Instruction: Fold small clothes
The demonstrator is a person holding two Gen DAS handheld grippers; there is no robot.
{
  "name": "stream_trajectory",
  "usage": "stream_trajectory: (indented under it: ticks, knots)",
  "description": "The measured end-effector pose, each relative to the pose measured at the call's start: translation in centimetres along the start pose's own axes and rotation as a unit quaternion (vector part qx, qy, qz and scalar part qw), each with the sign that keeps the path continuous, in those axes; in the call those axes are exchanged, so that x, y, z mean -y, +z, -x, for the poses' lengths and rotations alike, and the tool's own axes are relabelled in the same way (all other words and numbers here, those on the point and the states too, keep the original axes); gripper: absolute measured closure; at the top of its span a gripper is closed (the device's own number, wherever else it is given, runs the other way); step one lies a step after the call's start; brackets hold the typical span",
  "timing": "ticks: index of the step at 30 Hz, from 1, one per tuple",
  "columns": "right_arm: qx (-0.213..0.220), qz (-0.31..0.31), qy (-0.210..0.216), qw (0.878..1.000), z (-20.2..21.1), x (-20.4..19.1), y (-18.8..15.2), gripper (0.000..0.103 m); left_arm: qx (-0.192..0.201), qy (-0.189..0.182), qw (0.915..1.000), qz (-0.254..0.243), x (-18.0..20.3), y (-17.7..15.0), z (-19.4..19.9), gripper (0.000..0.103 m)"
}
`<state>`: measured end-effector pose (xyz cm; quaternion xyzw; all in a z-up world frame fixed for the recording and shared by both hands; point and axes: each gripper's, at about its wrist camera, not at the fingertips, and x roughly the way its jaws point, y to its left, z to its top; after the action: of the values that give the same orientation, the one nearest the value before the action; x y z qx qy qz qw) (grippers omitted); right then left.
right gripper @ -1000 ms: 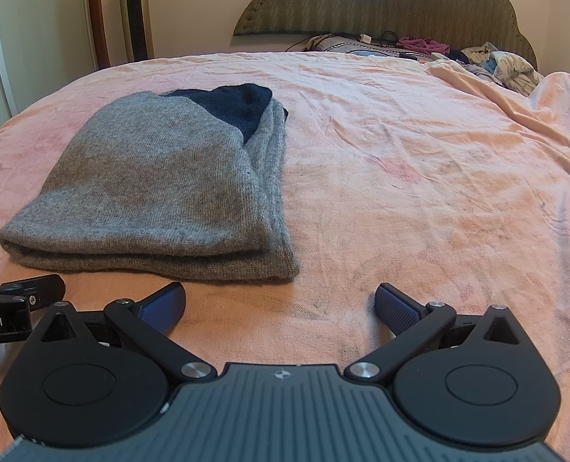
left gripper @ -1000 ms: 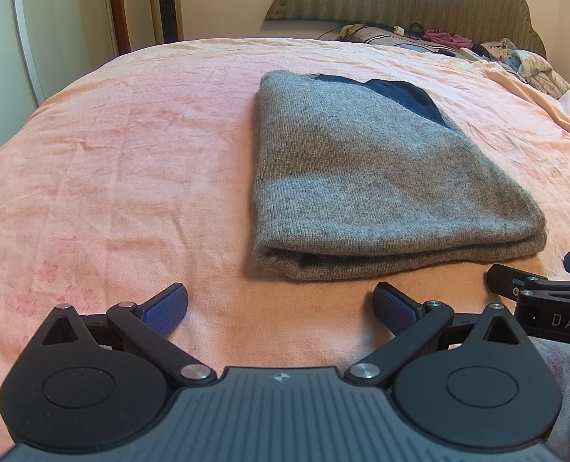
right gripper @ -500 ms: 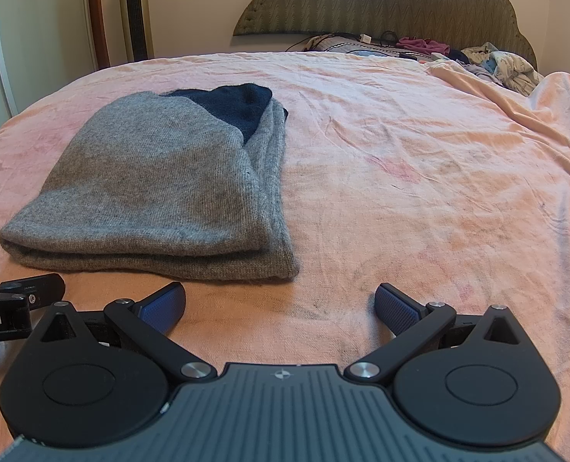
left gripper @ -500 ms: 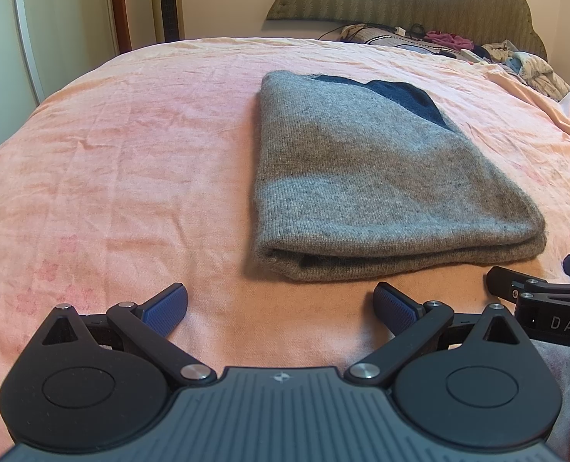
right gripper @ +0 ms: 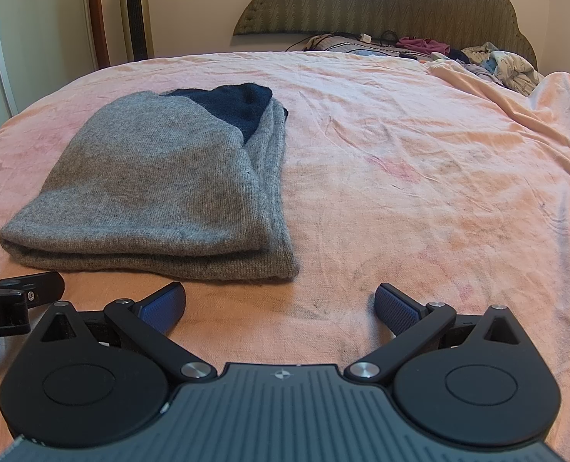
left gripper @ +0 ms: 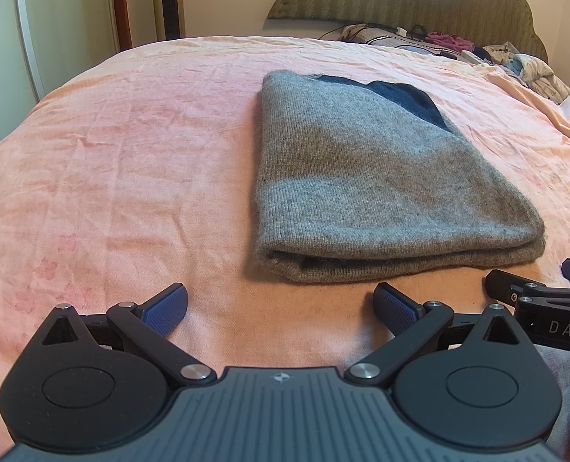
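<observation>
A grey knit garment with a dark blue part at its far end lies folded in layers on the pink bed sheet. In the right wrist view the same grey garment sits to the left, its folded edge facing me. My left gripper is open just short of that near edge, nothing between its blue pads. My right gripper is open too, beside the garment's near right corner, over the bare pink sheet. Each gripper's side shows at the other view's edge.
A padded olive headboard stands at the far end. Loose clothes and cables are piled below it at the back right. A tall fan and a wooden frame stand by the wall at the far left.
</observation>
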<state>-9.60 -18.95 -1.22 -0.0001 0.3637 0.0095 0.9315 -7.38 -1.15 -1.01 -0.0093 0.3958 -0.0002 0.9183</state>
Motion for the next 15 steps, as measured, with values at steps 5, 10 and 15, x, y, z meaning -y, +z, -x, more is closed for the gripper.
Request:
stream_trajectory:
  ticks: [5, 10, 15]
  knots:
    - [0.000, 0.000, 0.000, 1.000, 0.00, 0.01, 0.00, 0.000, -0.001, 0.000, 1.0000, 0.000, 0.02, -0.01, 0.03, 0.000]
    - [0.000, 0.000, 0.000, 1.000, 0.01, 0.00, -0.01, 0.000, 0.000, 0.000, 1.0000, 0.000, 0.01, 0.01, 0.02, 0.000]
    - [0.000, 0.000, 0.000, 1.000, 0.01, 0.02, -0.02, 0.000, 0.003, -0.002, 1.0000, 0.002, -0.09, -0.03, 0.04, 0.000]
